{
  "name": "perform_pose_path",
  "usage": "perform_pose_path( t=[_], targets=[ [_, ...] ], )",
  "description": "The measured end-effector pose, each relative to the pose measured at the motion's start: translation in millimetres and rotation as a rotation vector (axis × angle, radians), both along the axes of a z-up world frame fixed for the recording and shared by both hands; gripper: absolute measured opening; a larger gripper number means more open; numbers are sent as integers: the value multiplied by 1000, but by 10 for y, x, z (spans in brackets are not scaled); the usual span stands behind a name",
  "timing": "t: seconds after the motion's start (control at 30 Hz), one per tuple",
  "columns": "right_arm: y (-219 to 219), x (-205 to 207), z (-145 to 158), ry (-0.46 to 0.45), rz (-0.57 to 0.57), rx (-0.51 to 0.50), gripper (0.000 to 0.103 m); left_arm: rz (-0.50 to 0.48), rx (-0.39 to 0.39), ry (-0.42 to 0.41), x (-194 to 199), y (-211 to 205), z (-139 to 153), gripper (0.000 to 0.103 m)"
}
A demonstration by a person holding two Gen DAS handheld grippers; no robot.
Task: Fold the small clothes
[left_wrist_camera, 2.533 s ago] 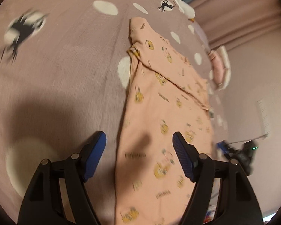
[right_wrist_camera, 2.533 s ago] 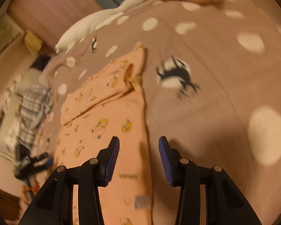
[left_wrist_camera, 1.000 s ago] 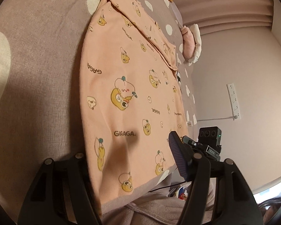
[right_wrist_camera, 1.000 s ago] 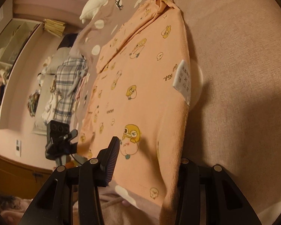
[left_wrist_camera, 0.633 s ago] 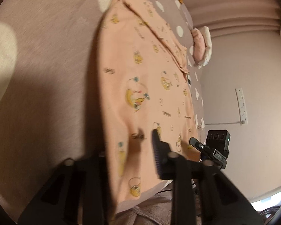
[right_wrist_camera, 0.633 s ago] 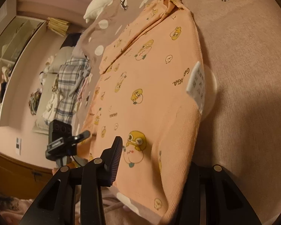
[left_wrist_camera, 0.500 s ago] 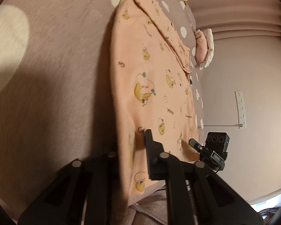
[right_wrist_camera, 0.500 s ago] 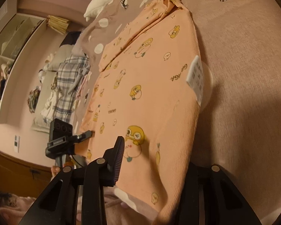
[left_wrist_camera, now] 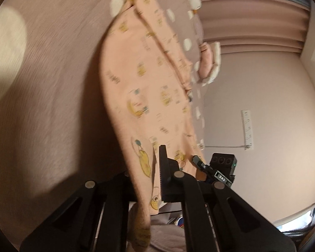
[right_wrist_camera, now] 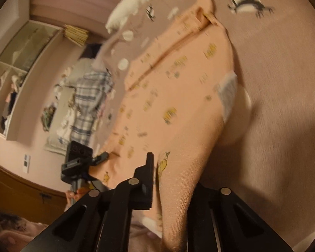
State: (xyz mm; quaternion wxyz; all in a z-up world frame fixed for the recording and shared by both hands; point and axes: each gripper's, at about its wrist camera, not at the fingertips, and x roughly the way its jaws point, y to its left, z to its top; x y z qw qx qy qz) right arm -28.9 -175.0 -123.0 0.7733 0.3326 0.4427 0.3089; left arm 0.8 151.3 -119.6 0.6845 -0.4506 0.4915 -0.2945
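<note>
Garment: peach top (left_wrist_camera: 149, 79) lay on the bed (left_wrist_camera: 52, 84), long axis running away from both claws.
Left claw (left_wrist_camera: 151, 168): clamped on near hem.
Right claw (right_wrist_camera: 170, 180): closing on same hem, alongside.

Your shirt (left_wrist_camera: 149, 88) lies on the bedspread (left_wrist_camera: 52, 79), its near hem between both grippers' fingers. Your left gripper (left_wrist_camera: 155, 180) has the left corner, your right gripper (right_wrist_camera: 170, 180) the right; a tripod camera (right_wrist_camera: 78, 157) stands beside the bed.

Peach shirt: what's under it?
Under the peach shirt lies the mauve bedspread with cream dots; one dot pokes out at the shirt's edge by the white label. Whatever else lies beneath is covered.
</note>
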Motion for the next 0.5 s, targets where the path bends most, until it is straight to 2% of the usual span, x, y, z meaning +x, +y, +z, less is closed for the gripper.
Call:
perform_pose_path(
  t=[0.27, 0.5],
  targets=[
    [66, 96, 358, -131, -5, 26, 11, 3, -29, -89, 171, -37, 258, 4],
    [13, 280, 594, -220, -38, 40, 11, 3, -7, -171, 384, -48, 546, 4]
  ],
)
